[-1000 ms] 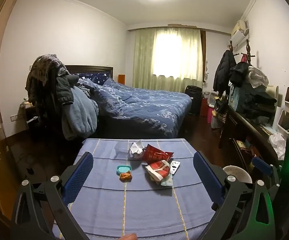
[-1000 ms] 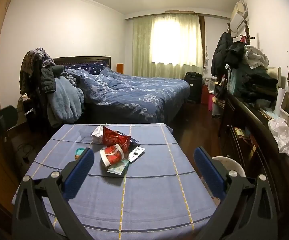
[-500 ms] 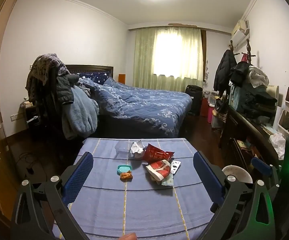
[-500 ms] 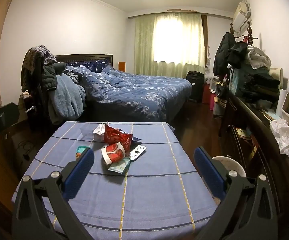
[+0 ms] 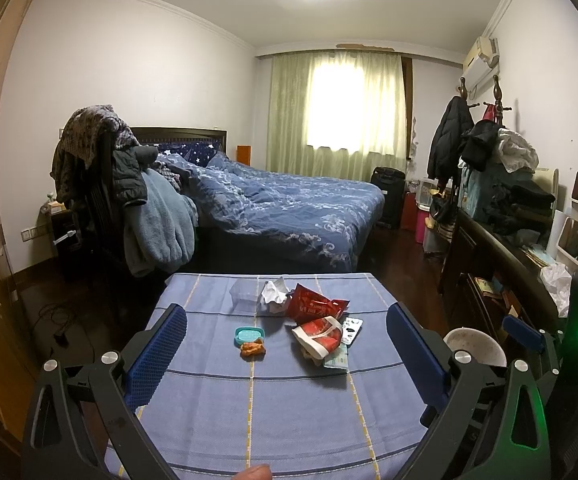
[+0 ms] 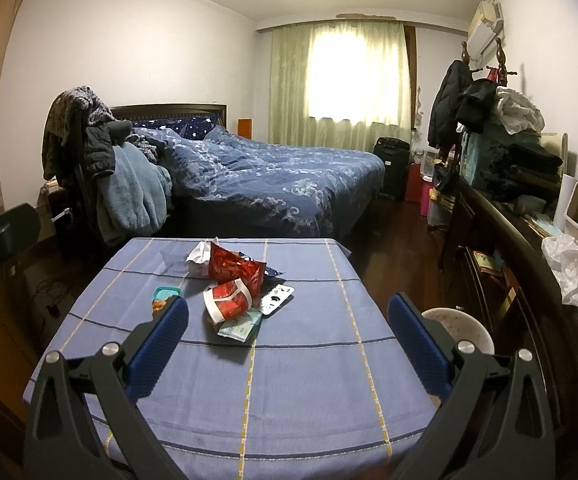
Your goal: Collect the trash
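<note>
Trash lies on the blue checked tablecloth (image 5: pixel 257 412): a red snack bag (image 5: pixel 313 305), a crushed red and white paper cup (image 5: pixel 319 334), a crumpled white tissue (image 5: pixel 273 293), a blister pack (image 5: pixel 352 326), a teal lid (image 5: pixel 249 335), an orange scrap (image 5: pixel 253 349) and a clear plastic box (image 5: pixel 243 292). The right wrist view shows the bag (image 6: pixel 235 270), cup (image 6: pixel 229 300) and blister pack (image 6: pixel 276 299). My left gripper (image 5: pixel 287 344) is open and empty, short of the pile. My right gripper (image 6: pixel 288 334) is open and empty, near the cup.
A white round bin (image 5: pixel 475 347) stands on the floor right of the table; it also shows in the right wrist view (image 6: pixel 459 330). A bed (image 5: pixel 289 208), a chair piled with clothes (image 5: pixel 129 196) and a dark cluttered dresser (image 5: pixel 505 256) surround the table.
My right gripper has moved a little forward and down toward the trash pile. My left gripper has barely shifted. Both stay open.
</note>
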`<state>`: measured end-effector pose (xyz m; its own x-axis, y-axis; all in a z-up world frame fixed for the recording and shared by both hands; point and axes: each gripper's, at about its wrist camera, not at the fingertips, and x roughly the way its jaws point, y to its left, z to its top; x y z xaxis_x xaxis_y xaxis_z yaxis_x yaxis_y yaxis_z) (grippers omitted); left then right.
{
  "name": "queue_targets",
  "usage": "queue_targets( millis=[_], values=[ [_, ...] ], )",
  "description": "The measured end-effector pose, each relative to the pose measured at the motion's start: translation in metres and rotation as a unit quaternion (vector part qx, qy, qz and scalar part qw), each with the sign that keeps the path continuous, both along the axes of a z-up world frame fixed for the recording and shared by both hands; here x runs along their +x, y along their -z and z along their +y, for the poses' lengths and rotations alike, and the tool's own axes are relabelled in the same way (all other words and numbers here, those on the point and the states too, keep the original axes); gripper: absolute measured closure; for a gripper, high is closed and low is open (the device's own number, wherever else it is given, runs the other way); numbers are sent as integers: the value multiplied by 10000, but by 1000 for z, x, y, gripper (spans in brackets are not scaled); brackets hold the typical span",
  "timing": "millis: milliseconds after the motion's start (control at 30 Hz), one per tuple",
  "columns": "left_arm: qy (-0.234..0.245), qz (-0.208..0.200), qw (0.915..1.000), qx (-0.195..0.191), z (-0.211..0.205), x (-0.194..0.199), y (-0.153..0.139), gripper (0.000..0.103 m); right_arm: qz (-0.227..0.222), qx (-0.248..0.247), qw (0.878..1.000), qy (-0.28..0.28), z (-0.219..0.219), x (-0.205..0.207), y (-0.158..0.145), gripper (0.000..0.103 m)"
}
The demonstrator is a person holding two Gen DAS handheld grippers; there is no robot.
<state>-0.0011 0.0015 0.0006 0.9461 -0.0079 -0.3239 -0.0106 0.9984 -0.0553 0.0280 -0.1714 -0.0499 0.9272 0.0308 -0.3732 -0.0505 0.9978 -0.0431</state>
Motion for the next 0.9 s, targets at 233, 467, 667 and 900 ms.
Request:
queue_targets(
  millis=[233, 467, 667, 900],
  values=[
    [8, 14, 10000, -17, 0, 2, 2, 4, 6, 2, 10000, -2, -2, 0, 1, 3],
    [10, 11, 10000, -28, 2, 3, 5, 4, 60, 13, 10000, 20, -3, 3, 4, 3],
    [-3, 5, 10000, -38, 3, 4, 6, 4, 62, 13, 10000, 24, -3, 3, 5, 3],
    [-124, -50, 9999, -6, 10, 5, 9, 4, 46, 20, 9999, 148, -11, 4, 6, 3]
  ],
)
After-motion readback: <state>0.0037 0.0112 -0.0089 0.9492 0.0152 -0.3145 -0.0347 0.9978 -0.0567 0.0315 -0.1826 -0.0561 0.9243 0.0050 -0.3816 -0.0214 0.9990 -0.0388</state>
